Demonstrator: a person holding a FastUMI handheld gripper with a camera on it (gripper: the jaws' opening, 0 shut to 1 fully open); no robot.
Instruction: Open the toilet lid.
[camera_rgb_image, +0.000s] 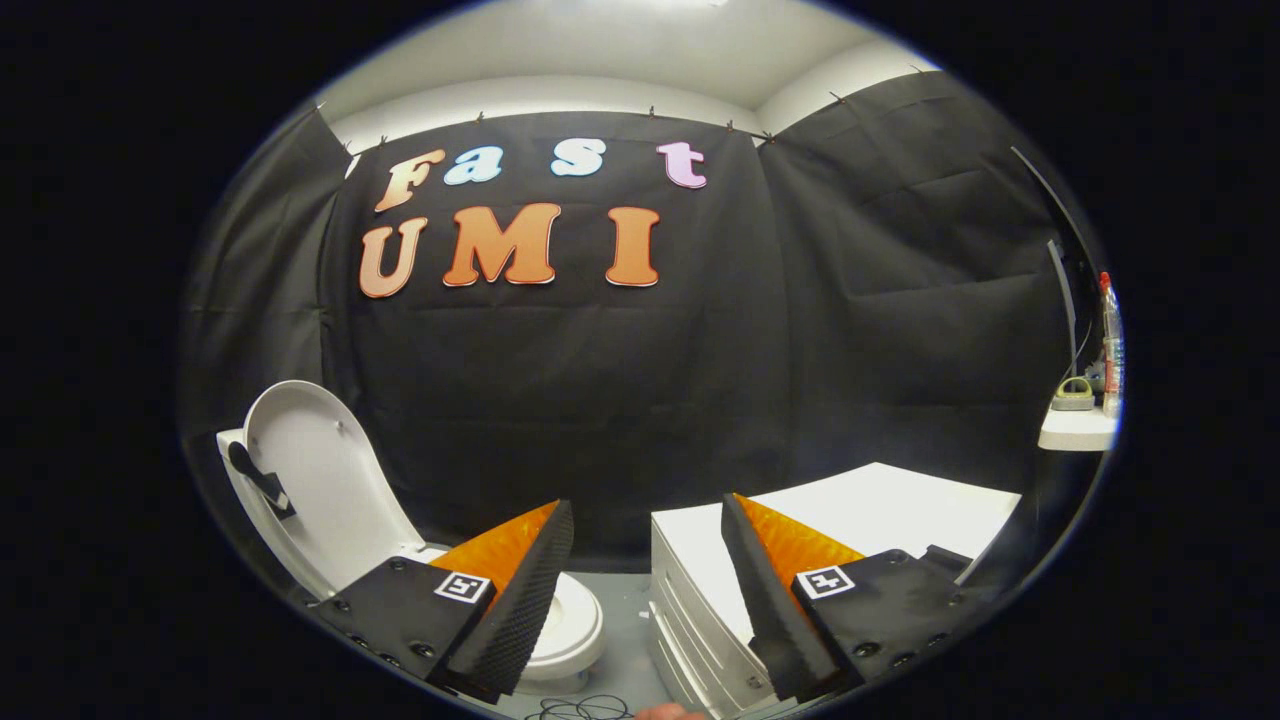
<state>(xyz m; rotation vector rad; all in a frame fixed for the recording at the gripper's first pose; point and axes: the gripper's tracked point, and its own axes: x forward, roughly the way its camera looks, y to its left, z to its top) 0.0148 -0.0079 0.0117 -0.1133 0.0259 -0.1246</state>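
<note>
Black cloth wall (640, 400) hangs all around the booth, w/ a pale ceiling (620, 50) above it. Grey floor (625, 640) shows low down btwn my two fingers.

Gripper view: my tongs (648, 520) are wide open, big gap btwn the fingers, nothing in them. Each finger has a little square marker on its block. Left finger (520, 600) sits in front of the toilet, right finger (760, 590) sits in front of a white cabinet.

Toilet lid (310, 470) is up. It stands nearly upright, leaning back a bit toward the cloth wall, well off to the left of my left finger. Its white inner face looks at me. A dark strap-like bit (258, 478) sticks out at the lid's left edge; can't tell what it is. Toilet seat (570, 625) is down, round and white, partly hidden behind my left finger.

White cabinet (900, 510) has a flat top and drawer-like lines on its front, just right of the gap, beyond my right finger.

Far right, a small white shelf (1075, 428) holds a clear bottle w/ a red top (1110, 340) and a small greyish thing (1072, 395) next to it.

Black cord (585, 708) lies curled on the floor, close under the tongs.
</note>
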